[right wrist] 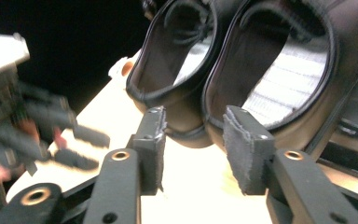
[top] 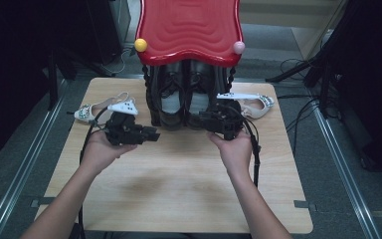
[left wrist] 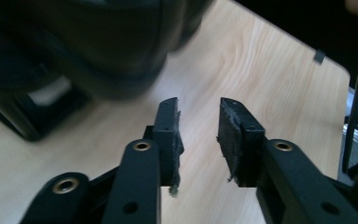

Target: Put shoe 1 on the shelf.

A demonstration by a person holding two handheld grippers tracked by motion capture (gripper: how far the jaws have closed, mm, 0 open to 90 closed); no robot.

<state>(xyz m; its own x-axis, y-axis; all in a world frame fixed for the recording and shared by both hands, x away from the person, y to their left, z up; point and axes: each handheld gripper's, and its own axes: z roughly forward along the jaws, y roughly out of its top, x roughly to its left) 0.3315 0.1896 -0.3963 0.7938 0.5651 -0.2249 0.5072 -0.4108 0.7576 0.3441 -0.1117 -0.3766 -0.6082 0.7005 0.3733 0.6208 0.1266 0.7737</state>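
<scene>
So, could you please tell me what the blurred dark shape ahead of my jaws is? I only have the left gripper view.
Observer: It is one of a pair of dark shoes, heels toward you, standing under a red rack.
Operator: Thank you. Where is the other gripper?
Observer: The right gripper is open, close to the heels of that same pair.
Operator: Is anything else on the table?
Observer: Yes, a white flat shoe lies on the table at each side of the rack, one on the left and one on the right.
</scene>
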